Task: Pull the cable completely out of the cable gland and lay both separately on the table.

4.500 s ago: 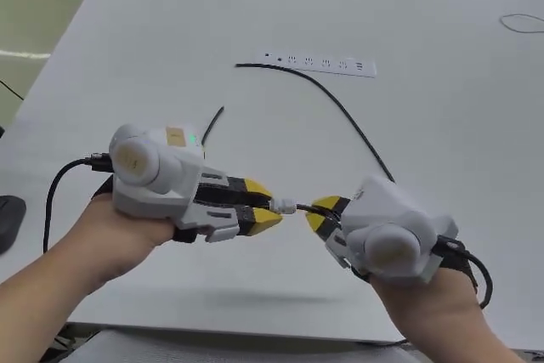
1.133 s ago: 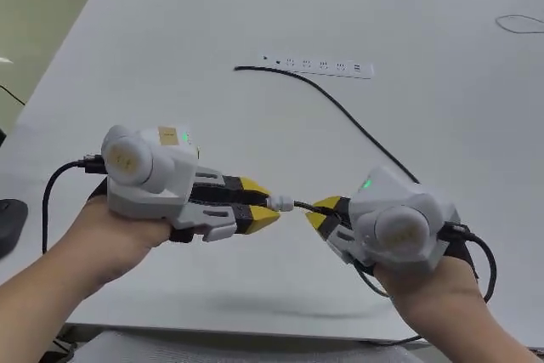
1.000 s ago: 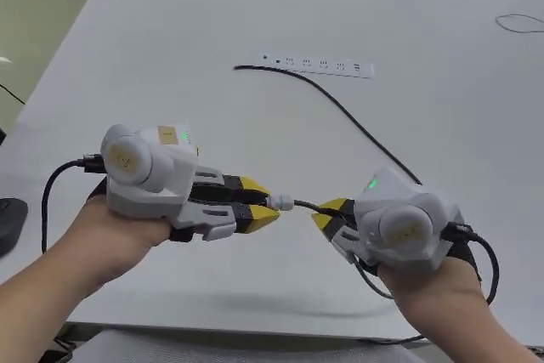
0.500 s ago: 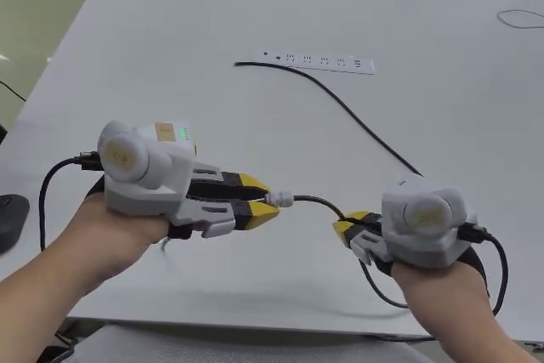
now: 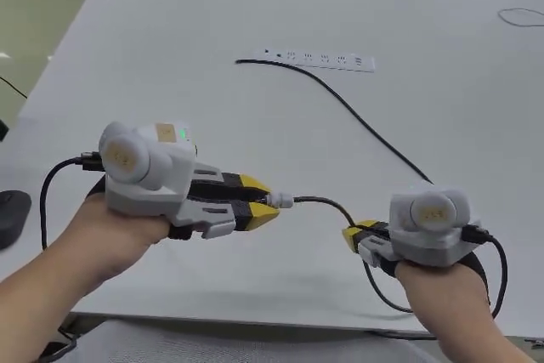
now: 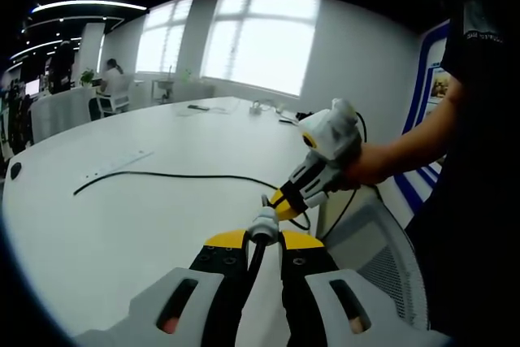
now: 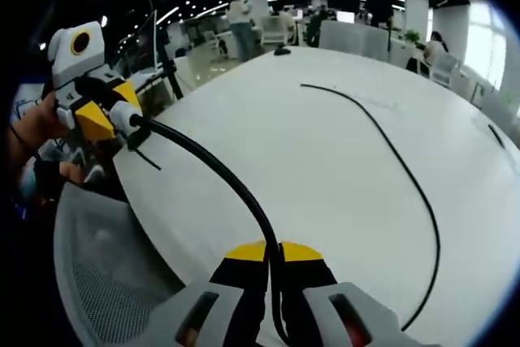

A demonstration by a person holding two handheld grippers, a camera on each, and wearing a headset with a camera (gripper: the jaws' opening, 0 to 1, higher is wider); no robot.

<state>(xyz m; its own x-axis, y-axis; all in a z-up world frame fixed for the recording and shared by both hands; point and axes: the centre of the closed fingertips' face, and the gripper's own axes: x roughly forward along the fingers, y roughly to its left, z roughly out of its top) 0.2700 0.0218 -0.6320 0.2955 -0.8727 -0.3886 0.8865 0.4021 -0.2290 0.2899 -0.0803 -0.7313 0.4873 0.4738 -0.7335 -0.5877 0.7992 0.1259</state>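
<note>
We clamped the gland [image 5: 284, 202] in our left gripper [image 5: 270, 205]; right of the gland, our right gripper [image 5: 349, 233] pinched the cable [image 5: 324, 201].

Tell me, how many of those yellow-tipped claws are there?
2. The left claw, at left in the head view, pinches the white gland; the right claw, lower right, clamps the black cable. None seems hidden.
</note>
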